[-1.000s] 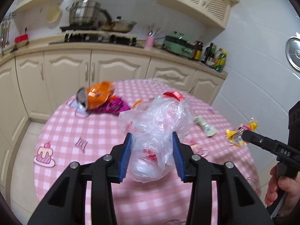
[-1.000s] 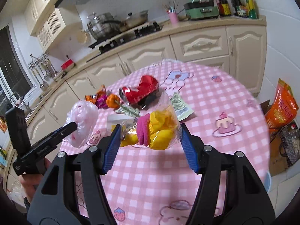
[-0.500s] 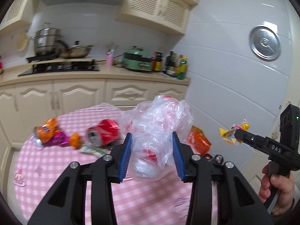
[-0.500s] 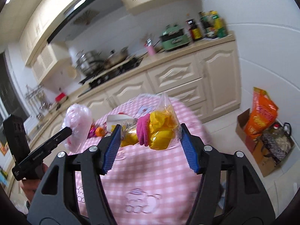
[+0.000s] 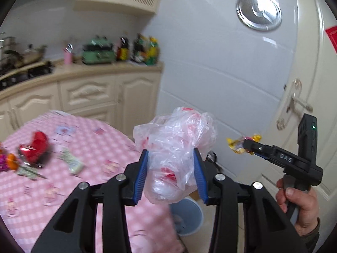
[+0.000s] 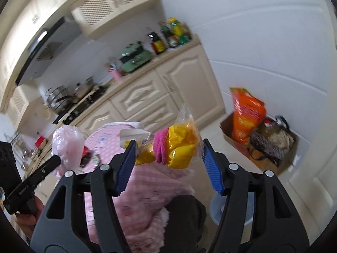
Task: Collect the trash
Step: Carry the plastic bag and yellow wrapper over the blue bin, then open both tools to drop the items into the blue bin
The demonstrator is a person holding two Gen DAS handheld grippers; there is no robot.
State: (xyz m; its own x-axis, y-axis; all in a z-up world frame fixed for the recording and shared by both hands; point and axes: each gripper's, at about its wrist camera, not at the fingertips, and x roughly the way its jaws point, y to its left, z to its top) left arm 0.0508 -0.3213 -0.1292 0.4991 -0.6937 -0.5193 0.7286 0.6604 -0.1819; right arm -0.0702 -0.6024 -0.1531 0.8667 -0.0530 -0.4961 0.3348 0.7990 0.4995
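My left gripper (image 5: 171, 174) is shut on a crumpled clear plastic bag (image 5: 174, 147) with red print, held in the air past the table's right edge. My right gripper (image 6: 168, 164) is shut on a yellow and pink wrapper (image 6: 177, 147) in clear film; it also shows in the left wrist view (image 5: 242, 144). The plastic bag also shows at the left of the right wrist view (image 6: 66, 145). A light blue bin (image 5: 188, 217) stands on the floor below the left gripper, partly hidden; its rim (image 6: 214, 208) shows behind my right finger.
The round table with a pink checked cloth (image 5: 63, 168) holds a crushed red can (image 5: 33, 147), a paper wrapper (image 5: 71, 161) and orange and purple wrappers (image 5: 8, 162). A cardboard box with an orange bag (image 6: 246, 116) stands by the wall. A door (image 5: 305, 84) is at the right.
Both grippers have swung right, away from over the table towards the wall and door, each still holding its trash. The blue bin has come into view below.
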